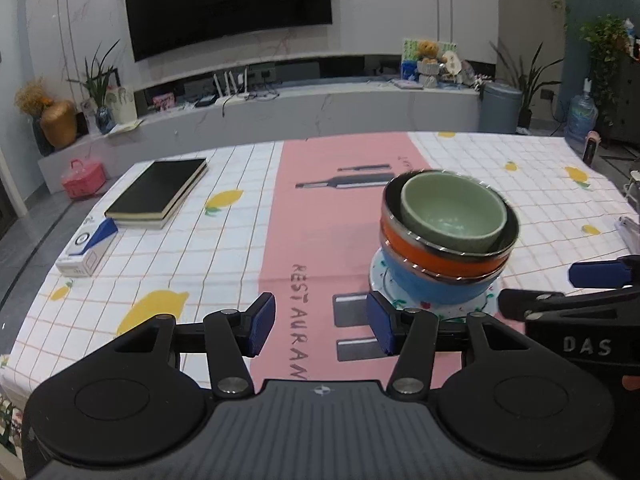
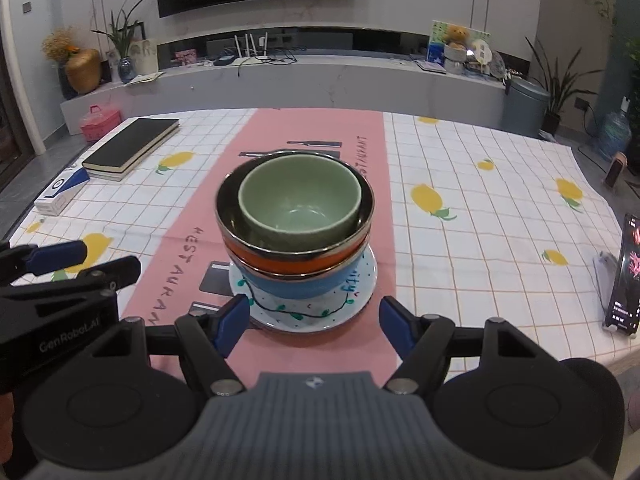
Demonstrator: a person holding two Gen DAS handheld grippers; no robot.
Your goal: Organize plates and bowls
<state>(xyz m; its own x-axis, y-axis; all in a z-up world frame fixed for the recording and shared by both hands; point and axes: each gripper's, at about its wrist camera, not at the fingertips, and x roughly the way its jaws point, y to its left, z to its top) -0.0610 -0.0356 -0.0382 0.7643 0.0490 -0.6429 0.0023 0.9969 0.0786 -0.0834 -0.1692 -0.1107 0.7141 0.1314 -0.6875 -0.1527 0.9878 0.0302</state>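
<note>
1. A green bowl [image 2: 298, 204] is sitting inside an orange bowl [image 2: 296, 258], which is nesting in a blue bowl [image 2: 292, 286].
2. The stack is resting on a white patterned plate [image 2: 316, 308] on the pink strip of the tabletop [image 2: 480, 240].
3. The right gripper [image 2: 312, 328] is hovering just before the plate, jaws standing apart, holding nothing.
4. The left gripper [image 1: 322, 326] is hanging beside it to the left of the plate, jaws apart and empty.
5. A black book [image 1: 158, 192] is lying well apart, far left.
</note>
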